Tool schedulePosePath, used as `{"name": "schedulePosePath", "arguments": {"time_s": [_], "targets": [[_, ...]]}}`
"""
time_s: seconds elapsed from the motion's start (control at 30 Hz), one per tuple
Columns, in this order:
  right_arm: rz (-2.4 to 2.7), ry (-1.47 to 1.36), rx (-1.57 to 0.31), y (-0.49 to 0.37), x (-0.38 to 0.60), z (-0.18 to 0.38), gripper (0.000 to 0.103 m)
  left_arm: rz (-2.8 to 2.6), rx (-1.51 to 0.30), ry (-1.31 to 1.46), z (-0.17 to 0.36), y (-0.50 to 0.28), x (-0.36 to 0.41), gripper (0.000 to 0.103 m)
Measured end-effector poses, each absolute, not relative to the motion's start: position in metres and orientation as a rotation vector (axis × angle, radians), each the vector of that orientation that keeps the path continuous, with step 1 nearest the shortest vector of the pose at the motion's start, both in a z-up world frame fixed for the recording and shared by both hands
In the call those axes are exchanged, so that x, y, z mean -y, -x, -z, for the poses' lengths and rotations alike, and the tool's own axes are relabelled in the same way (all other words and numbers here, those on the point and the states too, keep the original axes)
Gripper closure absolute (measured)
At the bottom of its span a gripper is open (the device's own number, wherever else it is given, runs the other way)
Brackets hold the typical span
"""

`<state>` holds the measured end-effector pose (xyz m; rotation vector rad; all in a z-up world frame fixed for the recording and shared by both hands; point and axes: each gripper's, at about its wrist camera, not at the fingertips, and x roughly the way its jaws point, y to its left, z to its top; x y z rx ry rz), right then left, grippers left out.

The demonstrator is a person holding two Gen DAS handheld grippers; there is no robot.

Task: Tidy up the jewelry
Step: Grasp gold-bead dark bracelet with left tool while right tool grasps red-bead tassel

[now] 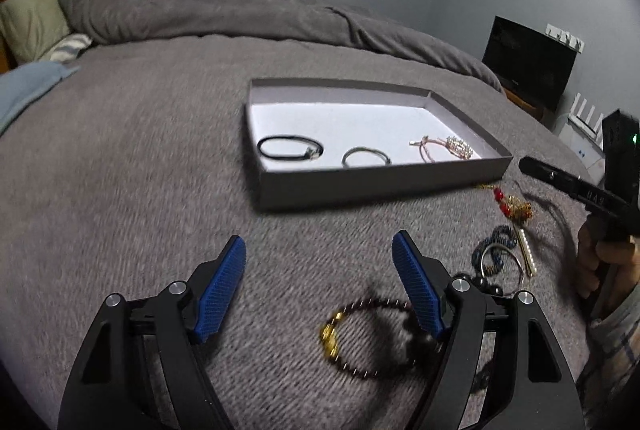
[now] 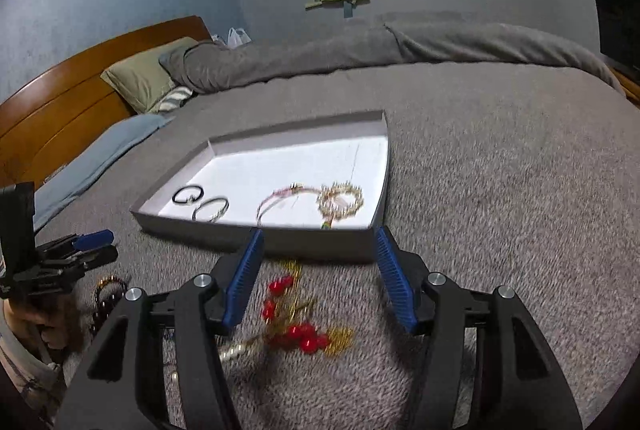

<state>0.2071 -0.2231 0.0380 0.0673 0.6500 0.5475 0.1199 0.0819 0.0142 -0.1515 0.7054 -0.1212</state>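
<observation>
Evidently a pick-up is in hand: the left gripper [image 1: 319, 250], jaws spread and empty, hangs over the dark beaded bracelet [image 1: 370, 334] on the bedspread [image 1: 140, 190]; the right gripper [image 2: 318, 244], likewise spread, over the red-bead ornament [image 2: 296, 326]. Next, lower, pinch, carry to the box [image 1: 380, 182].

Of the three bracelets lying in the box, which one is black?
The black cord bracelet, at the left end of the row in the shallow grey cardboard box. The middle one is a silvery-green bangle, and the right one is pink with gold ornaments.
</observation>
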Motion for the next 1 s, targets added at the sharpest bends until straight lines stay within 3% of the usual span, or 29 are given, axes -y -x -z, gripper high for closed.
{"name": "schedulePosePath", "arguments": {"time_s": [0.3, 0.63, 0.83, 0.87, 0.97, 1.0], "targets": [[-0.564, -0.064, -0.699, -0.198, 0.227, -0.03, 0.046, 0.164, -0.702, 0.159, -0.011, -0.103, -0.083, 0.027], [-0.568, -0.013, -0.778, -0.2, 0.217, -0.018, 0.045, 0.17, -0.755, 0.121, 0.0, -0.101, -0.072, 0.046], [-0.571, 0.006, -0.816, -0.205, 0.212, -0.012, 0.046, 0.17, -0.763, 0.129, 0.002, -0.101, -0.074, 0.047], [-0.569, 0.007, -0.82, -0.205, 0.212, -0.011, 0.049, 0.169, -0.769, 0.128, 0.003, -0.102, -0.074, 0.048], [-0.568, 0.017, -0.825, -0.206, 0.21, -0.01, 0.071, 0.174, -0.787, 0.119, 0.005, -0.103, -0.073, 0.056], [-0.569, 0.021, -0.827, -0.206, 0.209, -0.01, 0.074, 0.178, -0.789, 0.113, 0.005, -0.103, -0.072, 0.062]]}}
